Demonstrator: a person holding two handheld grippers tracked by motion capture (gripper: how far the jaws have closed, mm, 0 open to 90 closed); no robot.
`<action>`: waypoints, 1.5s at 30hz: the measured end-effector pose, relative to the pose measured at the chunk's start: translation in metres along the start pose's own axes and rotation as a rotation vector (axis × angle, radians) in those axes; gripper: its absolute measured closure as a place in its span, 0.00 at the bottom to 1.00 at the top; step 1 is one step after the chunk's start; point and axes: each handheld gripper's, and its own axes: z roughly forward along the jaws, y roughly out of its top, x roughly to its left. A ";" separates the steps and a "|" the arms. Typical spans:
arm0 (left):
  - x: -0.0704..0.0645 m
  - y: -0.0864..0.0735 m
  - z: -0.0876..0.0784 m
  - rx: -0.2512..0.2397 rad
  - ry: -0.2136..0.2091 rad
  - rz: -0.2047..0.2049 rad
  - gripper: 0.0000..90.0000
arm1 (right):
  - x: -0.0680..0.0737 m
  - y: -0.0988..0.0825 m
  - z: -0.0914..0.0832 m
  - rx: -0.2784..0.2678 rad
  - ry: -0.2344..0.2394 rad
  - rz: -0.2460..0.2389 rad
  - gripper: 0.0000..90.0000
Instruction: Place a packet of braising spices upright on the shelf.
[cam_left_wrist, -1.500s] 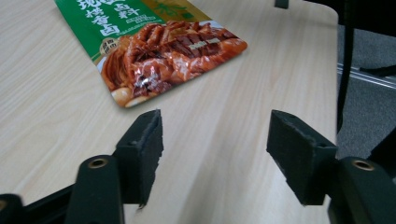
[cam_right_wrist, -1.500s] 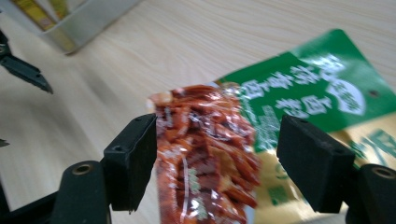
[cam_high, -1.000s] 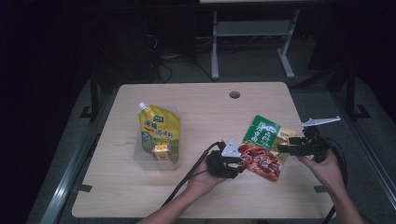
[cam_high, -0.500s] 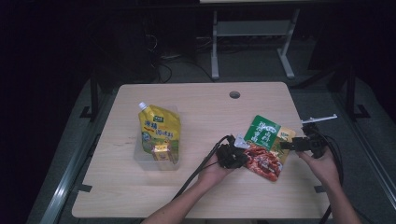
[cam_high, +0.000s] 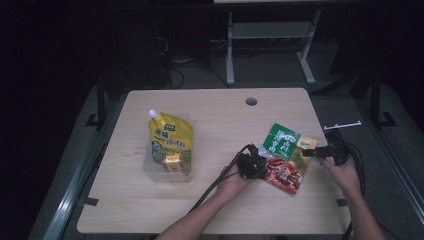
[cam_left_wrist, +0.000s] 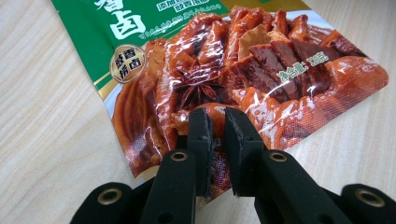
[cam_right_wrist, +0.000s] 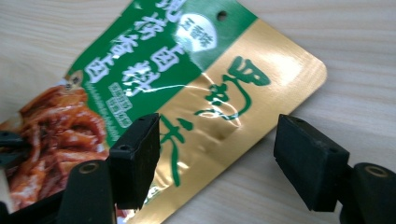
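Note:
A flat food pouch (cam_high: 284, 150), green and gold at the top with red braised meat printed below, lies on the wooden table (cam_high: 215, 120) at the right. My left gripper (cam_high: 256, 164) is at its lower left edge. In the left gripper view the jaws (cam_left_wrist: 217, 114) stand nearly together, pinching the pouch (cam_left_wrist: 243, 56) at its red edge. My right gripper (cam_high: 314, 150) is at the pouch's gold right corner. It is open (cam_right_wrist: 217, 126), one jaw over the gold part of the pouch (cam_right_wrist: 187, 60) and the other over bare table.
A yellow spout pouch (cam_high: 170, 137) stands in a clear plastic container (cam_high: 150, 170) on the left half of the table. A round cable hole (cam_high: 251, 101) sits near the far edge. Cables trail from both grippers toward the near edge.
My left gripper has slid right, onto the pouch's lower left edge, and closed on it. The right gripper has stayed by the gold corner.

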 end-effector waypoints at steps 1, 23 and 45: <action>0.001 0.000 0.000 0.000 0.001 0.002 0.89 | -0.002 0.000 0.001 0.001 -0.004 -0.001 0.34; -0.001 0.001 0.002 0.019 0.005 -0.002 0.90 | -0.015 -0.001 0.011 0.009 0.102 0.047 0.48; -0.003 0.003 0.004 0.008 0.005 0.013 0.89 | -0.005 -0.004 0.022 0.060 0.226 0.036 0.81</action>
